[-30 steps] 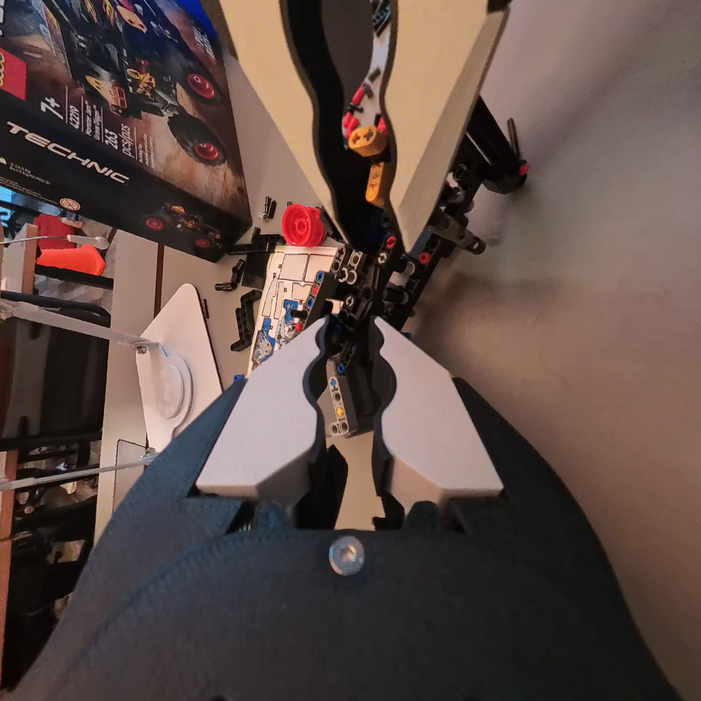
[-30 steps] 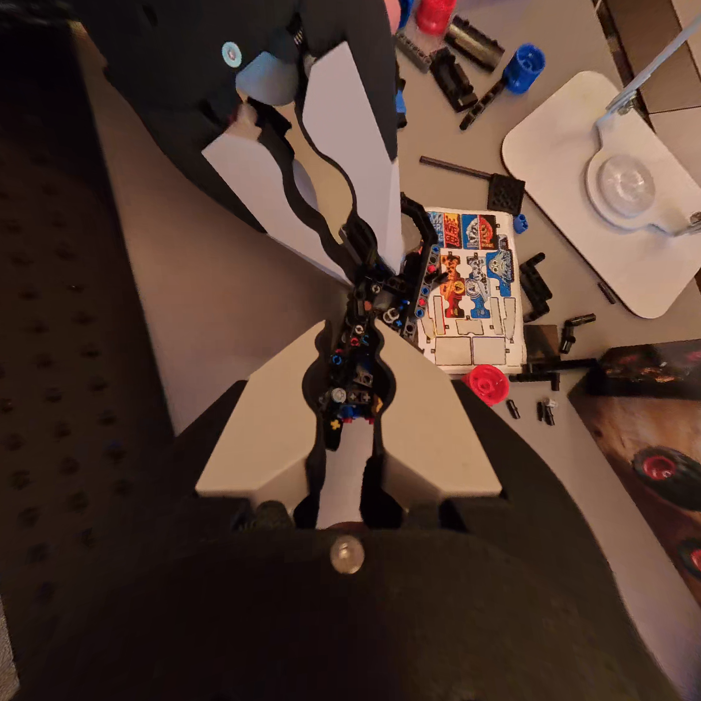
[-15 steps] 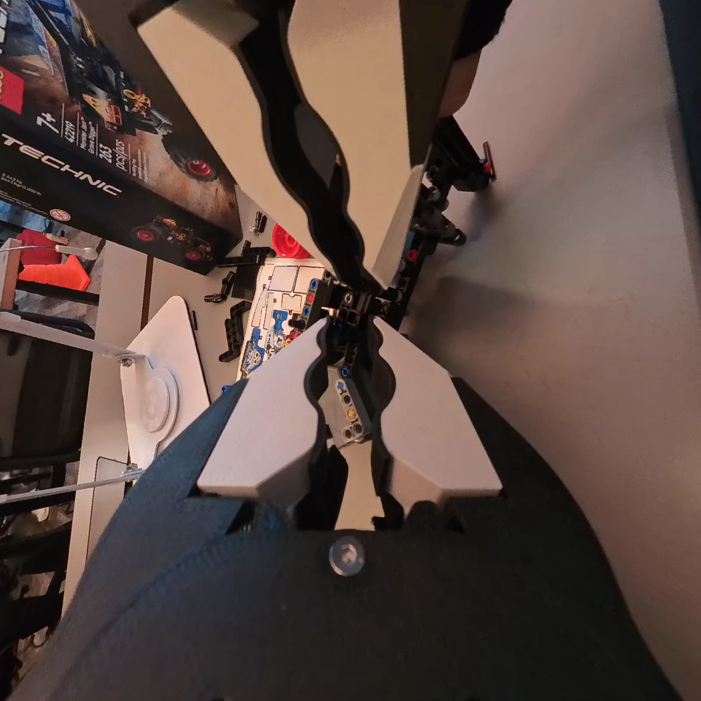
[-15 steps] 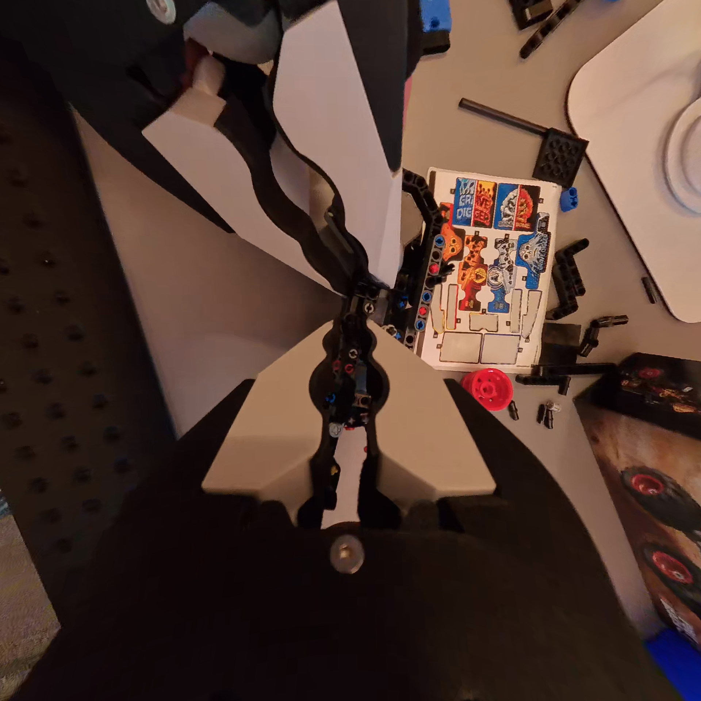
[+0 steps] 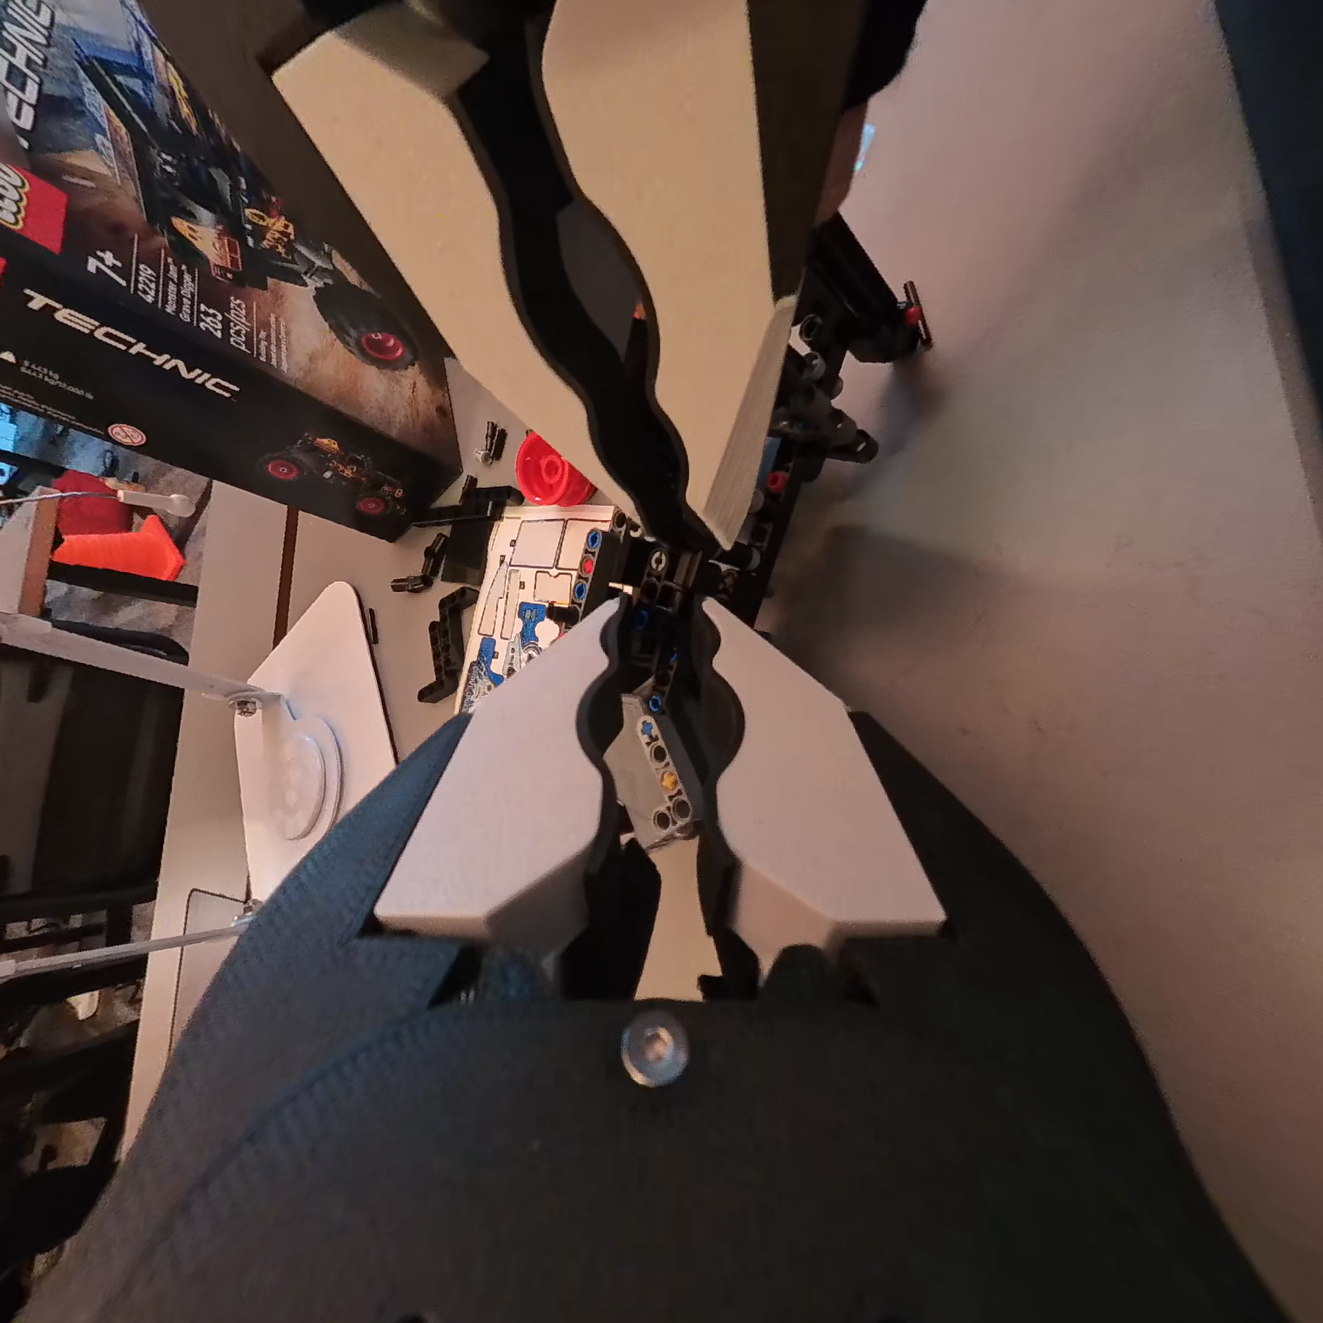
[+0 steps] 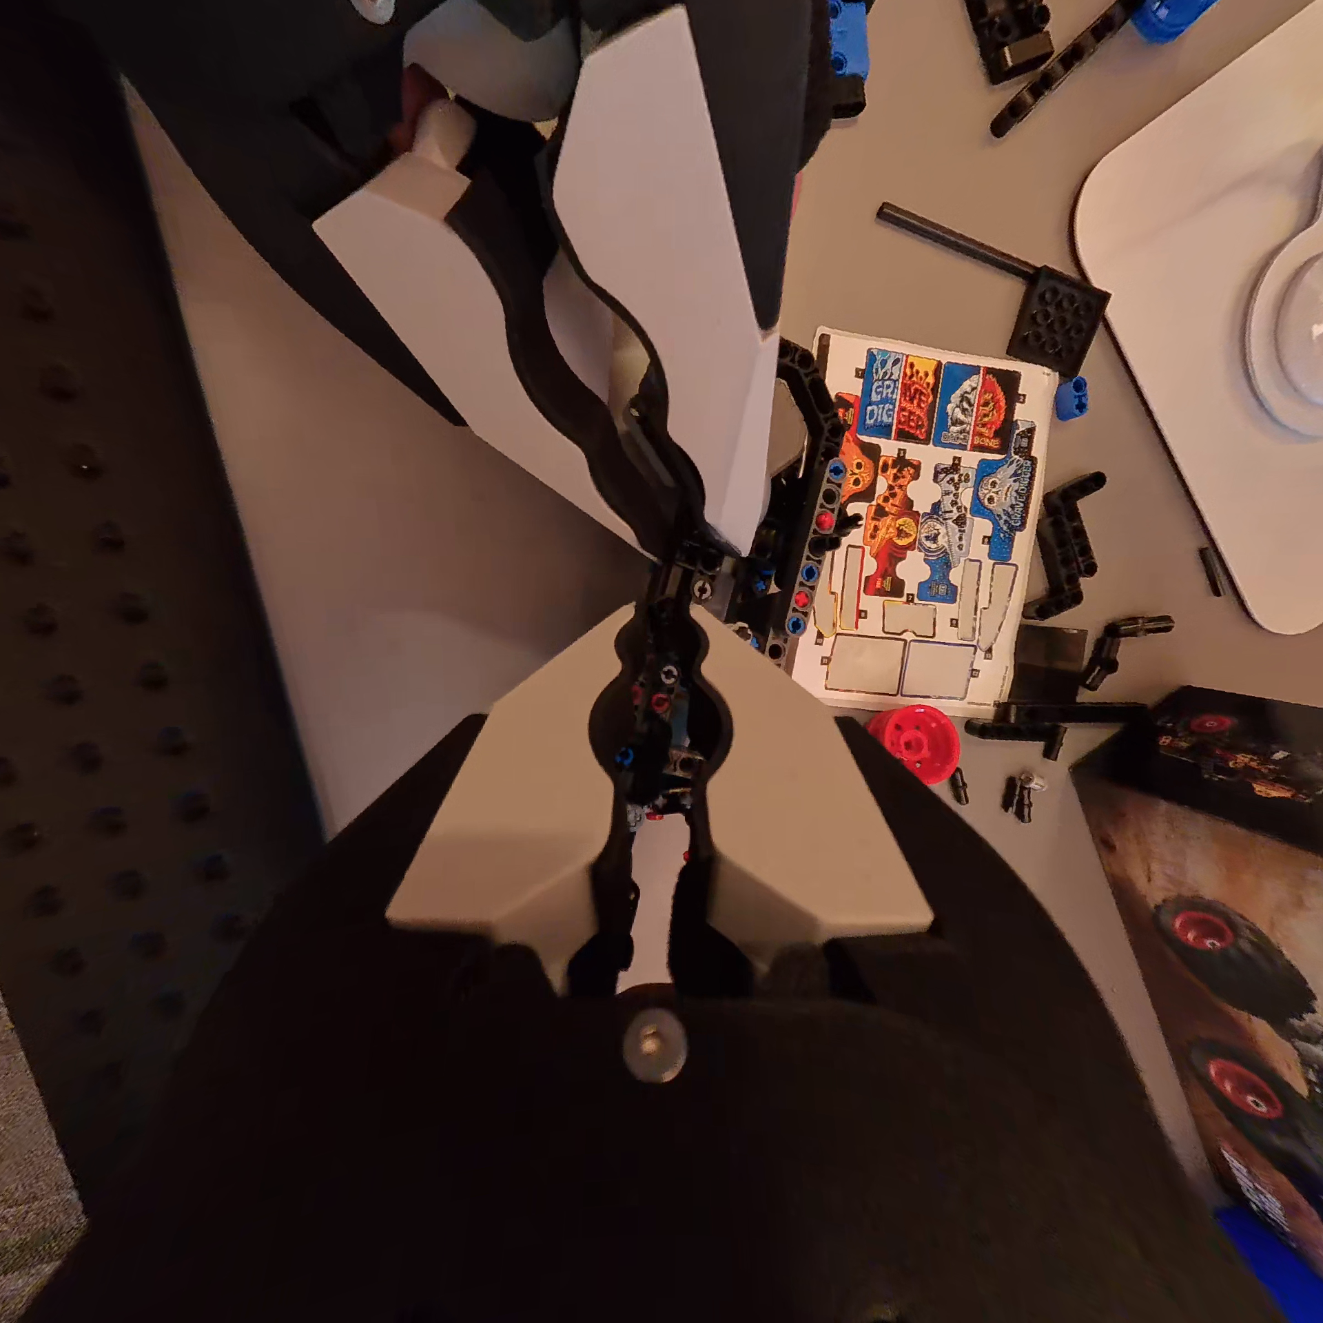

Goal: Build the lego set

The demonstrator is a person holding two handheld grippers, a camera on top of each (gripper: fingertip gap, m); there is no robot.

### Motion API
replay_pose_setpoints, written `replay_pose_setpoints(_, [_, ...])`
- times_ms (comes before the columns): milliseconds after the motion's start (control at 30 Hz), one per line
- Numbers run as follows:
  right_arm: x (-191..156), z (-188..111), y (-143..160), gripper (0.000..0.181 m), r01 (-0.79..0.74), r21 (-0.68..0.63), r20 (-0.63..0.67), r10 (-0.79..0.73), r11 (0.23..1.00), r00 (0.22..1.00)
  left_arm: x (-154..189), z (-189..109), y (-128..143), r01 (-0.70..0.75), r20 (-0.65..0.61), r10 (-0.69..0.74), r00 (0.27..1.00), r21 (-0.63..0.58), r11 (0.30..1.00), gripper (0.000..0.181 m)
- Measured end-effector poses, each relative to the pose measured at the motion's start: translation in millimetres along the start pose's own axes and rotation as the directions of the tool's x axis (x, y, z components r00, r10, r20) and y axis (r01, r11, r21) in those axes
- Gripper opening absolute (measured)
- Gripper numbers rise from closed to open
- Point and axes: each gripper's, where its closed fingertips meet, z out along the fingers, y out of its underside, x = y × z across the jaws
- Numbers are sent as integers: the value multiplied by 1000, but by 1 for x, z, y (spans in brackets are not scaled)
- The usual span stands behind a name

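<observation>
**Both hand-held grippers on the chassis: keep it square while pressing**

Left hand-held gripper (image 5: 662, 630) is closed on one end of the chassis (image 5: 662, 573); a grey beam (image 5: 662, 769) of that end sits between its fingers, centre of the left wrist view. Right hand-held gripper (image 6: 666, 630) is closed on the other end, a dark cluster w/ red and blue pins showing in the gap, centre of the right wrist view. The two grippers meet nearly tip to tip, w/ the chassis bridging them above the table (image 5: 1074, 573).

Judgement: the step looks like seating or squeezing a joint mid-chassis. To do it well:
- Push along the chassis line, no twist; pins bind if the halves skew.
- Keep both grips firm but don't crush. The build is thin and prob. flexes.
- Tips are v. close; watch they don't collide or knock a pin out.
- Exact joint is hidden by the fingers, so can't tell if it is seated.

Spare parts lie on the table: sticker sheet (image 6: 931, 515) centre right of the right wrist view, red wheel hub (image 6: 913, 744) below it, box (image 5: 179, 286) upper left of the left wrist view.
</observation>
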Motion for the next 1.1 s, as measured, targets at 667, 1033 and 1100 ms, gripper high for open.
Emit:
replay_pose_setpoints(667, [2, -3, 12, 17, -69, 60, -28, 71, 996, 997, 8, 7, -10, -23, -70, 22, 997, -1, 1000, 15])
replay_pose_setpoints(1033, [0, -1, 18, 8, -53, 15, 20, 52, 999, 998, 9, 7, -12, -3, -74, 5, 997, 34, 999, 13])
replay_pose_setpoints(1100, [0, -1, 18, 7, -45, -4, 25, 45, 999, 999, 9, 6, -13, -5, -70, 8, 998, 39, 999, 12])
